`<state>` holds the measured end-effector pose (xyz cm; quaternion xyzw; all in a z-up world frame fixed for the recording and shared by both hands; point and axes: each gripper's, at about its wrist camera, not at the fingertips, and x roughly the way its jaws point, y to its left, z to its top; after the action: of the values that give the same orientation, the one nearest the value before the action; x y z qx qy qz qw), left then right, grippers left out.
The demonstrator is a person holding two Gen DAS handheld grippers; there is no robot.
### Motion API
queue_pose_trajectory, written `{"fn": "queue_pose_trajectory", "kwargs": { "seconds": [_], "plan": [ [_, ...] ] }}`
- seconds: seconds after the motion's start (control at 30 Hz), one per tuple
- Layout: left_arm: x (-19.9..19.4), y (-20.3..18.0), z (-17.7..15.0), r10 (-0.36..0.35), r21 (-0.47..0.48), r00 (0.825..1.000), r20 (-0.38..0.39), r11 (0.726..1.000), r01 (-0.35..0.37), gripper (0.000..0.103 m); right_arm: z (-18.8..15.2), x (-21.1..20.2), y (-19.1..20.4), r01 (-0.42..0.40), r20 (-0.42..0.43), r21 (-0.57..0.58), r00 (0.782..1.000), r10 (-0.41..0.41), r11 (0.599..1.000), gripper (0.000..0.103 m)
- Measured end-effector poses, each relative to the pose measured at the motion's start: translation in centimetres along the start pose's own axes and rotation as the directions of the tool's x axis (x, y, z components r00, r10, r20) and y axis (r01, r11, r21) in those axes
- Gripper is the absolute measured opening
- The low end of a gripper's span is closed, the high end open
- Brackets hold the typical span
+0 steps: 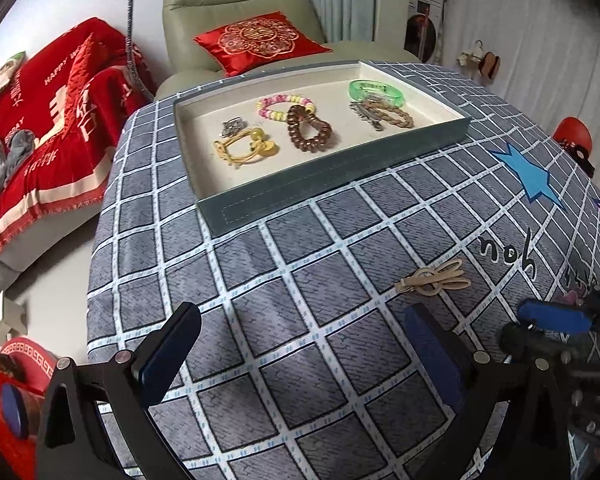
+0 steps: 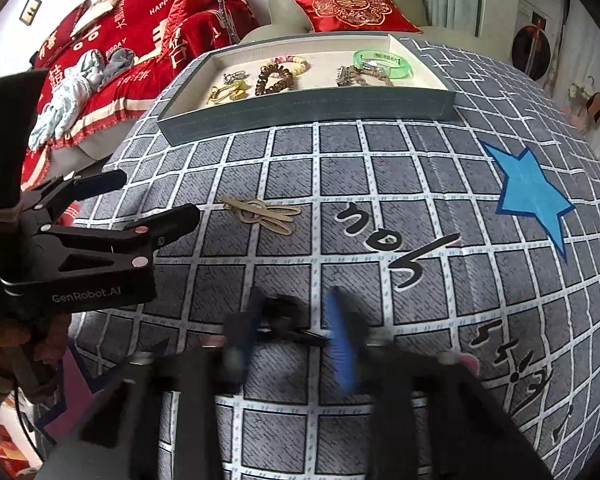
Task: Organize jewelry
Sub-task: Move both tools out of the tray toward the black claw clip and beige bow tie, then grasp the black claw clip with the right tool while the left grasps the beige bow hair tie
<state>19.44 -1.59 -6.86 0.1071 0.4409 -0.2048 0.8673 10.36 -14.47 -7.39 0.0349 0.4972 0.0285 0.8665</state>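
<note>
A grey tray (image 1: 320,188) (image 2: 308,108) with a cream lining sits at the far side of the checked tablecloth. It holds a green bangle (image 1: 376,90), a beaded bracelet (image 1: 286,104), a brown spiral hair tie (image 1: 308,130), a yellow hair tie (image 1: 246,146) and a braided bracelet (image 1: 388,114). A beige hair clip (image 1: 436,278) (image 2: 262,214) lies on the cloth between the grippers and the tray. My left gripper (image 1: 304,356) (image 2: 148,200) hovers open and empty. My right gripper (image 2: 292,340), blurred, is shut on a small black hair clip (image 2: 284,320) on the cloth.
A blue star (image 2: 532,196) and black lettering are printed on the cloth. The table drops off at its left edge (image 1: 96,240). Beyond it stand an armchair with a red cushion (image 1: 260,40) and a sofa under a red blanket (image 1: 52,120).
</note>
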Motion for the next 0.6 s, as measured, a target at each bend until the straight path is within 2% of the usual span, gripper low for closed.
{"fn": "queue_pose_trajectory", "kwargs": {
  "seconds": [0.03, 0.2, 0.3, 0.4, 0.47, 0.53, 0.6],
  "plan": [
    [0.0, -0.2, 0.1, -0.007, 0.010, 1.000, 0.001, 1.000, 0.007, 0.103, 0.0, 0.0, -0.1, 0.001, 0.001, 0.000, 1.000, -0.001, 1.000, 0.020],
    [0.0, -1.6, 0.4, -0.057, 0.078, 0.998, 0.008, 0.995, 0.056, 0.103, -0.3, -0.3, -1.0, -0.009, 0.002, 0.009, 1.000, 0.009, 1.000, 0.020],
    [0.0, -2.8, 0.8, -0.084, 0.142, 0.996, 0.016, 0.987, 0.081, 0.103, -0.4, -0.4, -1.2, -0.012, 0.003, 0.012, 1.000, 0.012, 1.000, 0.020],
    [0.7, -3.9, 1.2, -0.095, 0.206, 0.995, -0.010, 0.974, 0.095, 0.101, -0.5, -0.6, -1.5, -0.015, 0.002, 0.014, 1.000, 0.015, 1.000, 0.020],
    [1.2, -4.4, 1.4, -0.107, 0.241, 0.994, -0.024, 0.964, 0.110, 0.091, -0.6, -0.8, -1.8, -0.019, 0.003, 0.021, 1.000, 0.019, 1.000, 0.020],
    [1.4, -4.7, 1.6, -0.131, 0.262, 0.991, -0.032, 0.956, 0.134, 0.090, -0.7, -0.8, -1.9, -0.021, 0.003, 0.027, 1.000, 0.021, 0.999, 0.020],
    [1.4, -4.9, 1.8, -0.159, 0.280, 0.986, -0.049, 0.945, 0.166, 0.079, -0.8, -0.9, -2.2, -0.027, 0.005, 0.036, 1.000, 0.027, 0.999, 0.020]
  ]
}}
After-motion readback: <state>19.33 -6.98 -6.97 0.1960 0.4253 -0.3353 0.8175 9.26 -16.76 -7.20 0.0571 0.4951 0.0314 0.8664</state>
